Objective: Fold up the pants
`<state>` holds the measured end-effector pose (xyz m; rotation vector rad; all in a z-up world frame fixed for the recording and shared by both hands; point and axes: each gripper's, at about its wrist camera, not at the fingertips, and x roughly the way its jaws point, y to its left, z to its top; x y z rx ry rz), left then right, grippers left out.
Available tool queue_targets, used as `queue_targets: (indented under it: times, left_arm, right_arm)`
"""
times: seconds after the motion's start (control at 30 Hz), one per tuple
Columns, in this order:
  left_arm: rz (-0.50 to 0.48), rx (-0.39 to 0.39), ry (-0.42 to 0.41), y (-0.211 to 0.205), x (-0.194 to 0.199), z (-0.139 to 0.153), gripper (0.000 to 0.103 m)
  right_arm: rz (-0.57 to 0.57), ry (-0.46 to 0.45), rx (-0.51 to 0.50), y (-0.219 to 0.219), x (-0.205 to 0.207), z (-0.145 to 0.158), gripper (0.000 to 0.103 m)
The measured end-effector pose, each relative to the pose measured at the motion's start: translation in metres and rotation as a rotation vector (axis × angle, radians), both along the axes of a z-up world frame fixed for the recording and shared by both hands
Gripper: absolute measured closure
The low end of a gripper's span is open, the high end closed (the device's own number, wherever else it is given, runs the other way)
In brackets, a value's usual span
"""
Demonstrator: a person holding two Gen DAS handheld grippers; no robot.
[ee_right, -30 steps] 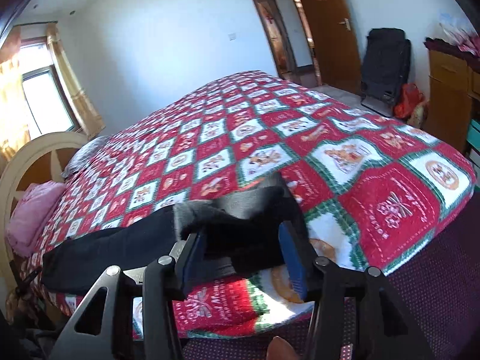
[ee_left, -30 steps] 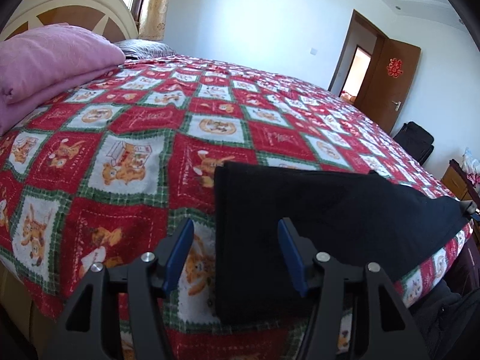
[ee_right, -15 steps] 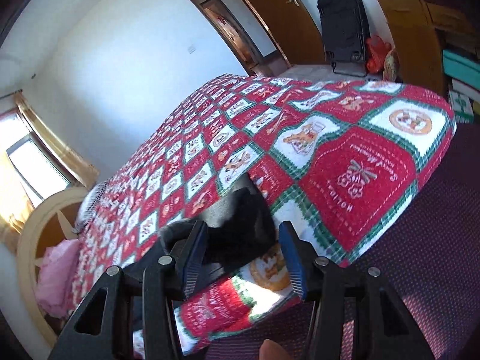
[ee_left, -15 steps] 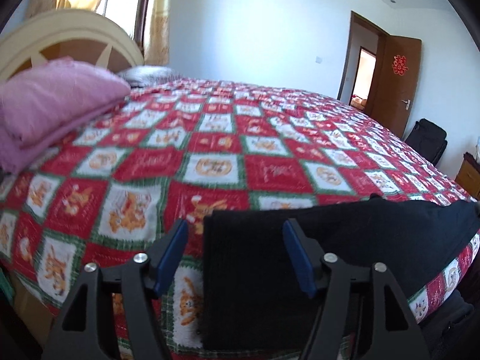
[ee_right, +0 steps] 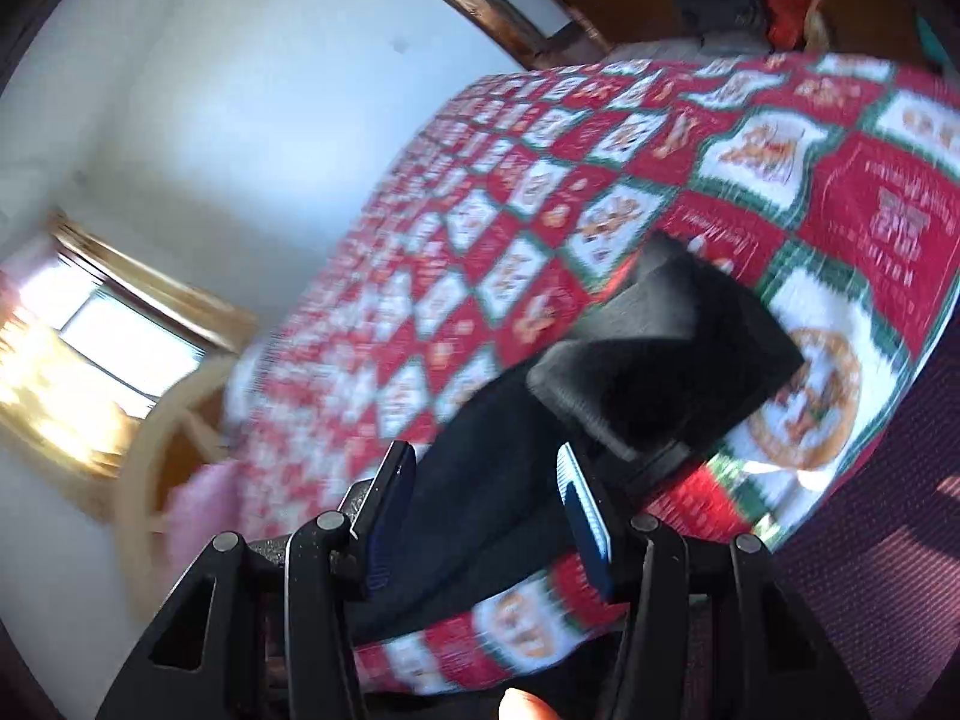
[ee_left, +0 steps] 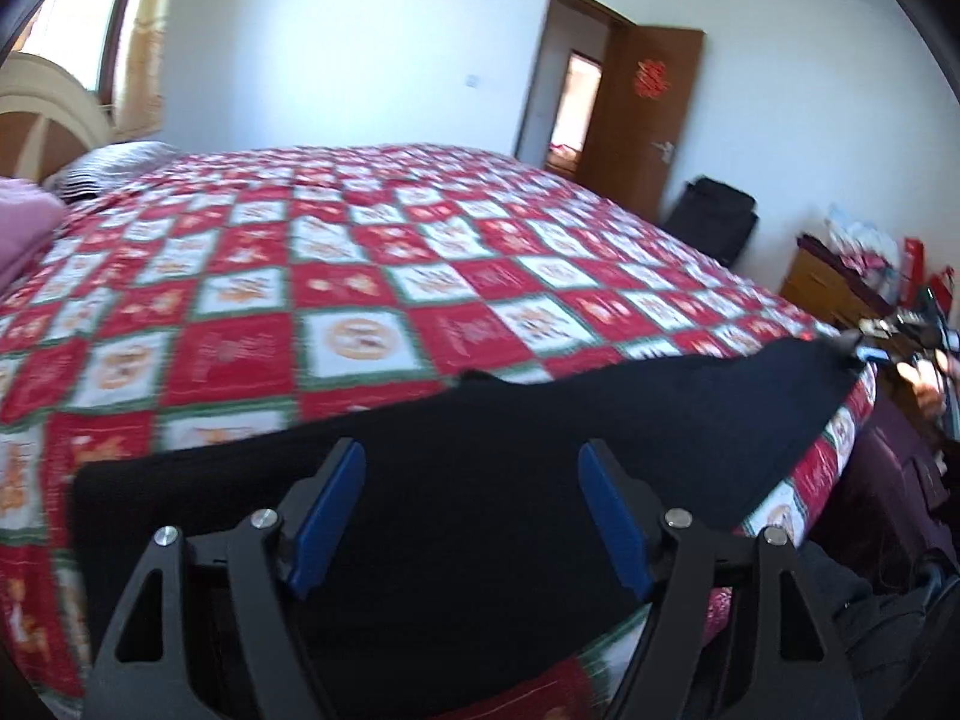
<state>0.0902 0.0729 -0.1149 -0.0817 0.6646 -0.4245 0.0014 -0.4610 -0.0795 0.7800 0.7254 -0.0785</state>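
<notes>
Widening since before, left gripper [ee_left: 471, 483] opens above pants [ee_left: 480, 450]; right gripper [ee_right: 486, 483] possibly released.

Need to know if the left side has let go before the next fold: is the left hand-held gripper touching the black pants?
Cannot tell. In the left wrist view the left hand-held gripper is opening, its fingers over the pants, none pinched between them.

Bed under red, white, green patchwork quilt [ee_left: 372, 300], fills most of view. Cream curved headboard [ee_left: 42, 114] far left, window with yellow curtain [ee_left: 141, 60] above it. Pink blanket [ee_left: 24, 228] at left edge, striped pillow [ee_left: 120, 162] beside it. Brown door [ee_left: 651, 114] open at far right, red ornament [ee_left: 651, 78] on it. Black bag [ee_left: 714, 222] near door. Wooden dresser [ee_left: 834, 288] right, cluttered top.
</notes>
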Motion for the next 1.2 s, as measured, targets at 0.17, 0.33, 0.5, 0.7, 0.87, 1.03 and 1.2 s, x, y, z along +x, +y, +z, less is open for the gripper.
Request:
queue_targets:
  times: [0.17, 0.33, 0.5, 0.7, 0.87, 1.03, 1.2]
  left_arm:
    - [-0.138, -0.008, 0.077, -0.049, 0.004, -0.026, 0.026]
    - [-0.180, 0.021, 0.089, -0.066, -0.002, -0.041, 0.020]
    - [-0.173, -0.017, 0.104, -0.057, -0.005, -0.039, 0.020]
    - [-0.172, -0.063, 0.104, -0.053, -0.007, -0.042, 0.020]
    - [-0.188, -0.054, 0.125, -0.056, -0.002, -0.039, 0.020]
    - [-0.184, -0.070, 0.123, -0.058, -0.006, -0.033, 0.020]
    - [-0.201, -0.080, 0.163, -0.061, -0.013, -0.041, 0.020]
  right_arm:
    - [-0.098, 0.067, -0.096, -0.017, 0.029, -0.012, 0.053]
    - [-0.108, 0.038, -0.160, -0.044, 0.066, 0.007, 0.100]
    - [0.023, -0.202, -0.201, -0.025, 0.056, 0.072, 0.100]
    - [0.054, -0.118, -0.188, -0.040, 0.004, 0.021, 0.100]
    - [-0.059, -0.059, -0.088, -0.077, -0.036, -0.028, 0.098]
    - [-0.074, -0.093, -0.074, -0.081, -0.045, -0.025, 0.093]
    - [-0.220, -0.079, -0.236, -0.059, -0.059, -0.002, 0.092]
